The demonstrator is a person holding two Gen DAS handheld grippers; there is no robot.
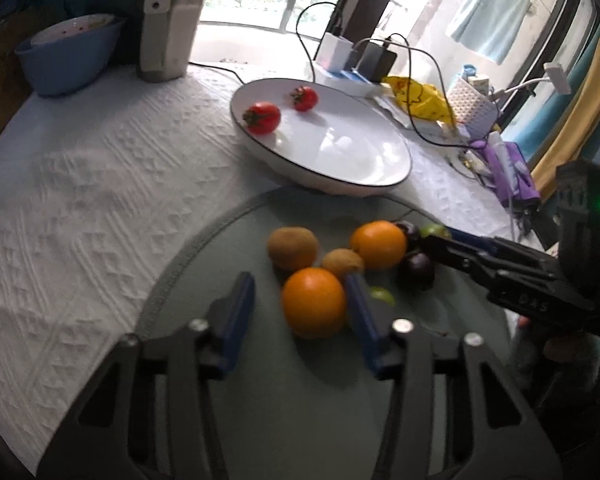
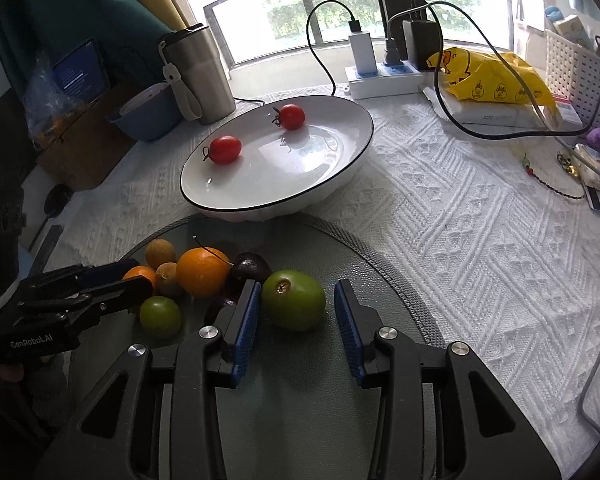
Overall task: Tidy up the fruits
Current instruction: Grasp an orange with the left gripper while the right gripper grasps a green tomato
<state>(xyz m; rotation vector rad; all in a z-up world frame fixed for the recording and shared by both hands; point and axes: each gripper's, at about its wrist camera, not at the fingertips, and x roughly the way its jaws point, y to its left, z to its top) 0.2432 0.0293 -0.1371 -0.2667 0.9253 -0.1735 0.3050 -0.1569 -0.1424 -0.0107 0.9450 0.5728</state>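
A grey-green round mat (image 2: 380, 264) holds two oranges, two kiwis (image 1: 293, 248), dark plums (image 2: 250, 266) and a small green fruit (image 2: 160, 316). My left gripper (image 1: 299, 278) stands open around the near orange (image 1: 314, 302); its right pad touches the orange and a gap shows at the left pad. My right gripper (image 2: 298, 283) is open around a large green fruit (image 2: 294, 300), with the left pad against it and a thin gap on the right. Behind the mat, a white plate (image 2: 300, 168) carries two red tomatoes (image 2: 225, 149).
A steel tumbler (image 2: 198, 72) and a blue bowl (image 2: 148, 116) stand at the back left. A power strip (image 2: 384, 76) with chargers and black cables, a yellow bag (image 2: 488, 76) and a white basket (image 2: 576, 72) crowd the back right. A white textured cloth covers the table.
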